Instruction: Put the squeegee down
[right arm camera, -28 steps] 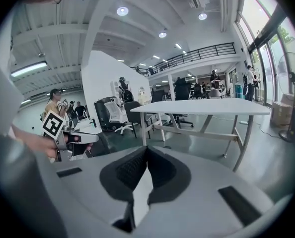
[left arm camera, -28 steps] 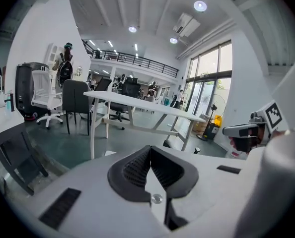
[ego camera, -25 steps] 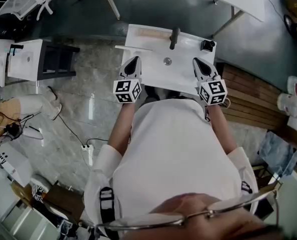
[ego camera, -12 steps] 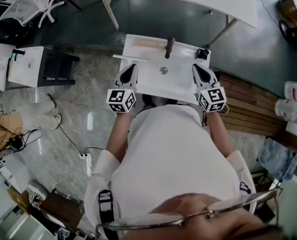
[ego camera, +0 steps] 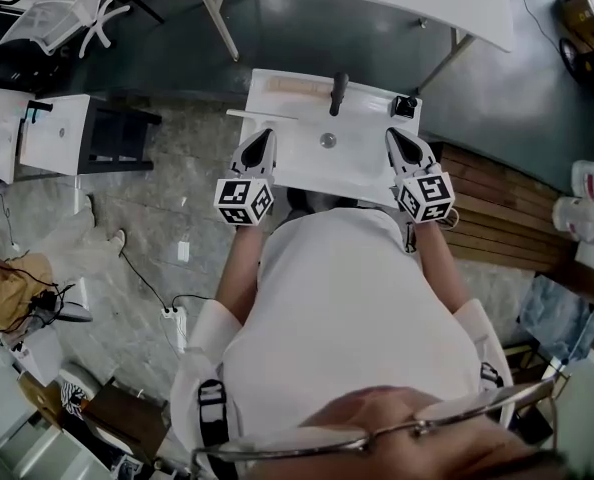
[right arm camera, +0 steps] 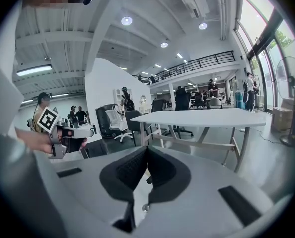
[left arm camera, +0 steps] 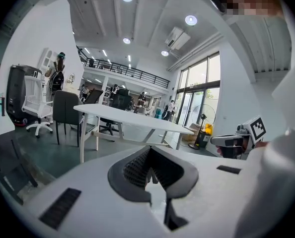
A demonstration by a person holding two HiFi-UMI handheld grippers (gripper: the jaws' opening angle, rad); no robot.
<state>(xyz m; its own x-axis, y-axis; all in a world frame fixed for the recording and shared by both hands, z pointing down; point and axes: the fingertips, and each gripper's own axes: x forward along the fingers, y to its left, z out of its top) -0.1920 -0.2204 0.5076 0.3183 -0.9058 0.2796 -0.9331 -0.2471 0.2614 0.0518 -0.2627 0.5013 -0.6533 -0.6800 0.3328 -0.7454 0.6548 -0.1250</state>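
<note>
Person stands at a small white washbasin (ego camera: 372,173) and holds both tools out over its near rim. Left gripper (ego camera: 263,135): jaws together, nothing between the pads; the left gripper view confirms this, showing only the room past the tips. Right gripper (ego camera: 395,134): jaws also together and empty, same in the right gripper view. The two are well apart, one on each side of the drain (ego camera: 328,140), and neither touches the basin as far as the head view shows.

Squeegee (ego camera: 262,115): I take it to be the thin pale strip lying flat on the left rear part of the basin, with one end poking past the left rim. It sits just beyond the left gripper's tips, apart from them. It is too small to make out the blade or handle, so that naming is a judgement. A tan bar (ego camera: 299,85) lies along the back edge, left of the black faucet (ego camera: 338,90). A small black object (ego camera: 406,107) sits at the right rear corner; I can't say what it is.

Progress: the put-down looks done. The squeegee rests on the basin, released, with no tool on it. Nothing seems left to do except possibly pulling the hands back
</note>
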